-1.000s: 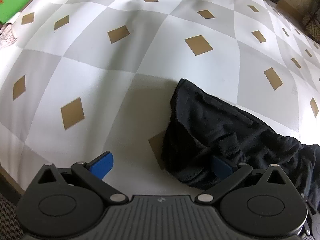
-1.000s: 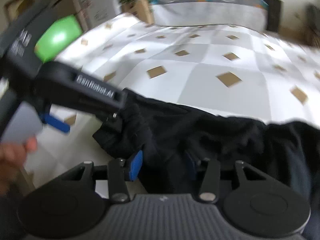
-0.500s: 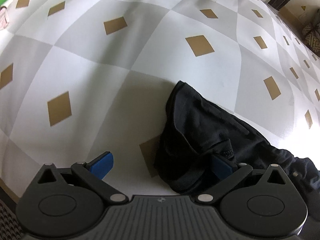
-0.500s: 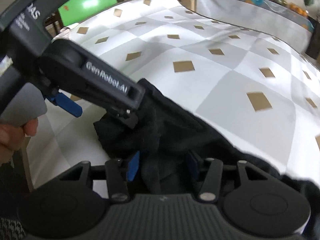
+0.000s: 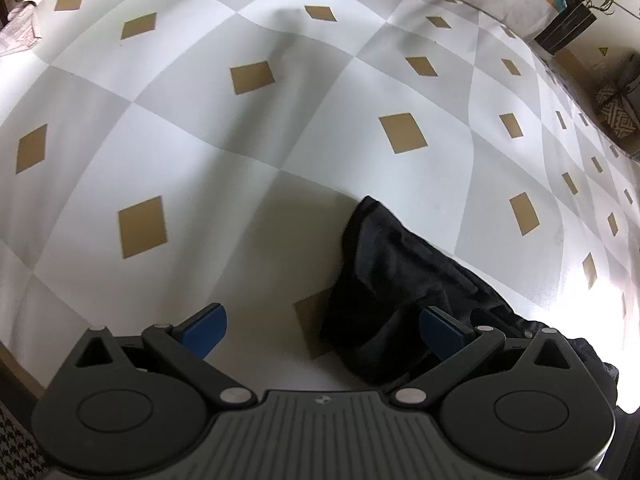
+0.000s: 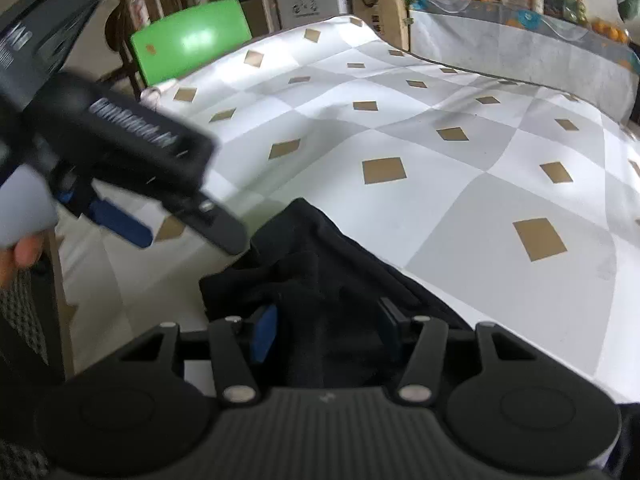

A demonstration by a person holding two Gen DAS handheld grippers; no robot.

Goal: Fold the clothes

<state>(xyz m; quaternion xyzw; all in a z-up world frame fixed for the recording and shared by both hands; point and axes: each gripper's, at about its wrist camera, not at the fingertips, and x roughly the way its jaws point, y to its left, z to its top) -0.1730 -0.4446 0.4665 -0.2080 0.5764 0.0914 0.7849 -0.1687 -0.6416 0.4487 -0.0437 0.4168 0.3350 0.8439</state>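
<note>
A home: checkered tablecloth (image 6: pixel 460 184), green chair (image 6: pixel 188 42), fruit-laden sideboard (image 6: pixel 520 36).

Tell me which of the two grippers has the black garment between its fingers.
The right gripper: its blue pads sit on either side of a bunch of the black garment. The left gripper is spread wide, the cloth only at its right finger.

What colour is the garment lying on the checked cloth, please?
The garment is plain black, with no visible pattern; the left wrist view shows it best.
</note>
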